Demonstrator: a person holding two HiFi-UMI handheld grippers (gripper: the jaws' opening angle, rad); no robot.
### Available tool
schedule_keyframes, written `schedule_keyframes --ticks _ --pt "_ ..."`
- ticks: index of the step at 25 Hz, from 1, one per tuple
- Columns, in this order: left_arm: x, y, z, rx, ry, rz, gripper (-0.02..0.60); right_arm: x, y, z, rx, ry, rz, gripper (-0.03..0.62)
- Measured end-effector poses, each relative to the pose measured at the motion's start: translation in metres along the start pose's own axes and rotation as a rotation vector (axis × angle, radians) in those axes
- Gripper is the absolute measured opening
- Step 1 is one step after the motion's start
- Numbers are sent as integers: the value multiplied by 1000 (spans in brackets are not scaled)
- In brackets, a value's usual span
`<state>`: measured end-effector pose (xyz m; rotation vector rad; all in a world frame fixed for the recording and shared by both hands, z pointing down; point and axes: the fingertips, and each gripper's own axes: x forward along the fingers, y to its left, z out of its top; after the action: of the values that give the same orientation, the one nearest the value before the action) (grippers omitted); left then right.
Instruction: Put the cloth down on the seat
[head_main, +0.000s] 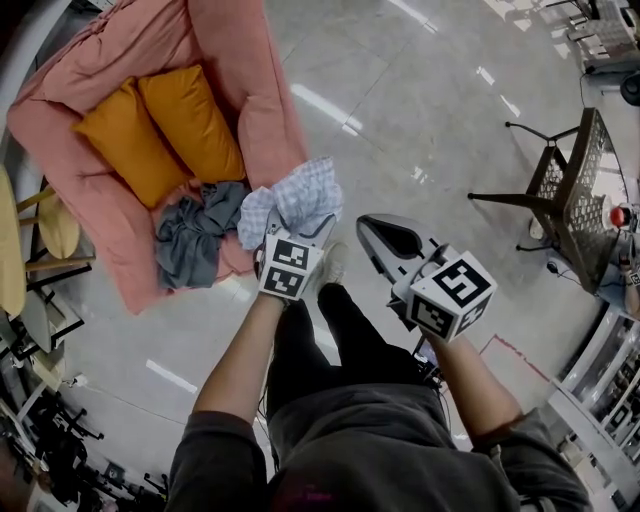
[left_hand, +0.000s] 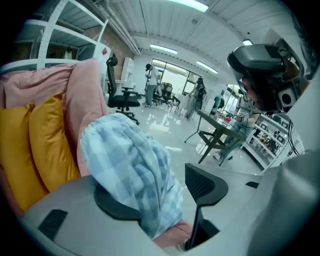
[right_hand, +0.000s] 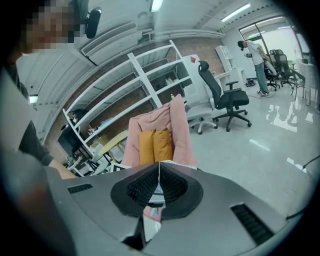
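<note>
Your left hand-held gripper (left_hand: 165, 192) has its jaws standing well apart. The light blue checked cloth (head_main: 293, 200) is bunched between them and draped over the left jaw, while the right jaw is clear of the fabric, so nothing is clamping it. Pink upholstery shows right under the cloth below the jaws. The cloth appears to rest on the front edge of the pink padded armchair's seat (head_main: 128, 268), just ahead of this hand-held gripper. A crumpled grey cloth (head_main: 190, 235) lies just to its left, and the two orange cushions (head_main: 165, 130) sit further ahead and left against the backrest.

Your right hand-held gripper (right_hand: 159, 182) hangs beside the left one with its jaws closed together on nothing, pointing at the armchair and taking no part.

You look to be at the release, the last step of the task. The next move calls for drawing the left hand-held gripper straight back and a little down, so the left jaw slips out from under the fold without dragging it. Watch the overhang: the cloth sits near the seat's front edge and could slide towards the floor if it snags.
</note>
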<state>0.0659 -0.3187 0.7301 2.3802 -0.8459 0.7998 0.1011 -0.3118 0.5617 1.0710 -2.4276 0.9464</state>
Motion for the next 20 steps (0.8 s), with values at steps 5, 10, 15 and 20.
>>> schedule_keyframes --ticks 5,10,15,20 --pt "-9 14 -9 57 107 59 345 3 9 11 -16 -15 10 16" --pt "-23 23 -4 90 113 115 373 2 17 21 -23 -22 18 15" --pt "-52 30 24 50 11 142 373 4 26 32 -30 -34 22 15" --pt "-87 28 57 54 -74 148 328 5 36 52 -54 -67 17 15"
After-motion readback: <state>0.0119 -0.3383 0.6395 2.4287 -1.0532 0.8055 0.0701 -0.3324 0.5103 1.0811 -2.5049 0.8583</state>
